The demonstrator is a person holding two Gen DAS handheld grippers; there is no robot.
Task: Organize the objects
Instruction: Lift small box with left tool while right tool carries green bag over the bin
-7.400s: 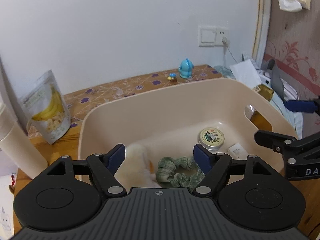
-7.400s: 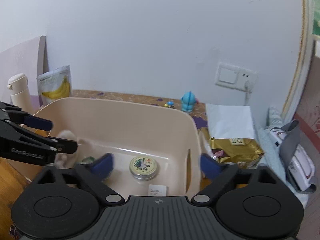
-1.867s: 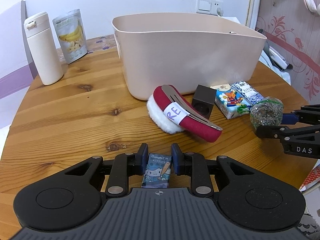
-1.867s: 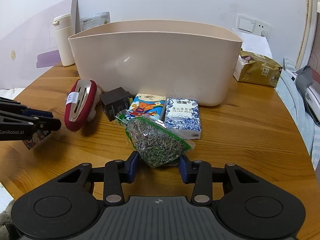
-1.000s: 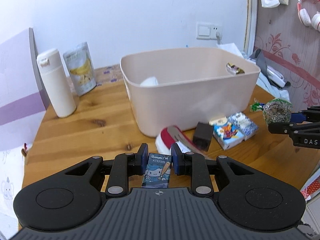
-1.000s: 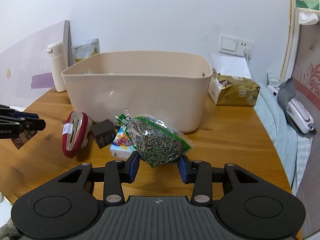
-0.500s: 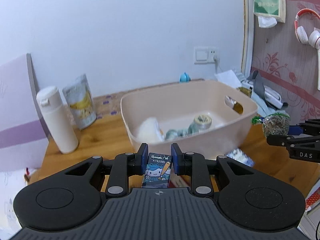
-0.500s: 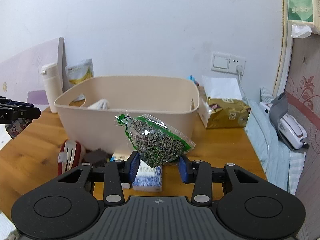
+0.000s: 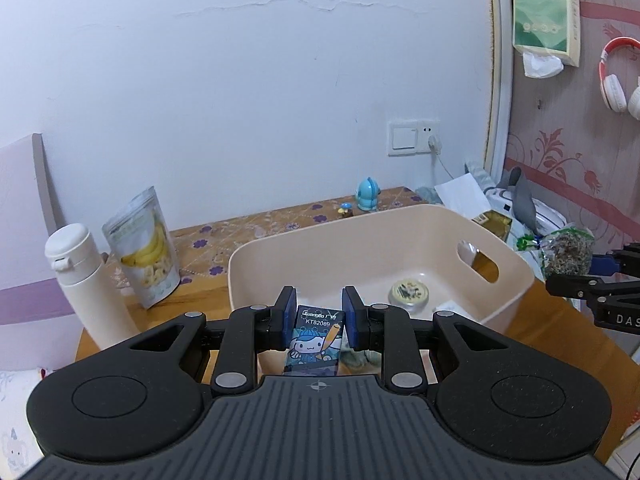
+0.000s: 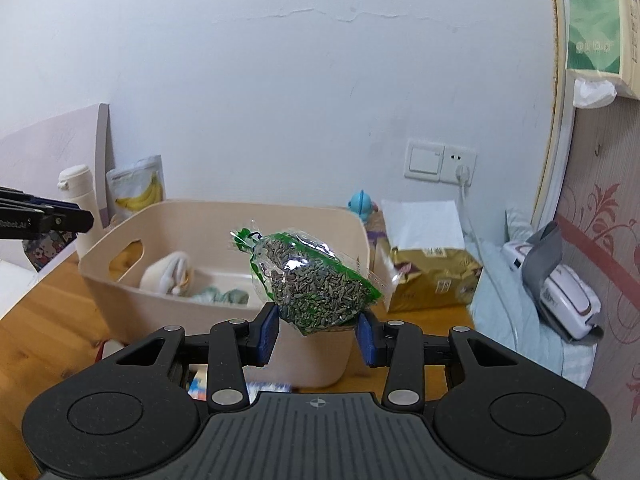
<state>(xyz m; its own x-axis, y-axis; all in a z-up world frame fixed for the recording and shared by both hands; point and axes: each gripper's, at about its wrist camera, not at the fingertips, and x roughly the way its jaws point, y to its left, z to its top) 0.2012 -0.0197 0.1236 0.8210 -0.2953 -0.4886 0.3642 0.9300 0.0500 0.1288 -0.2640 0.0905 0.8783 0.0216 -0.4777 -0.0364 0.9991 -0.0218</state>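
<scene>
The left gripper (image 9: 316, 316) hangs in the air over the near edge of the beige tub (image 9: 516, 276), its blue pads clamped on a small cartoon-printed card pack (image 9: 314, 336) that stands upright between them. The right gripper (image 10: 316, 330) is raised at the tub's other side, gripping a clear bag of dried seeds (image 10: 312, 280) by its lower end, so the bag juts up and tilts ahead of the fingers, in front of the tub wall. The left wrist view looks down into the tub and shows a round tin (image 9: 409, 293) on its floor ahead and to the right of the pads, with a white slip just beside it. The right wrist view shows the tub's far corner instead, where a cream fluffy thing (image 10: 166, 274) and a green scrunchie (image 10: 224, 295) lie. Left of the left gripper stand a white flask (image 9: 86, 280) and a banana chip pouch (image 9: 144, 248); right of the right gripper sits a gold packet (image 10: 432, 278).
</scene>
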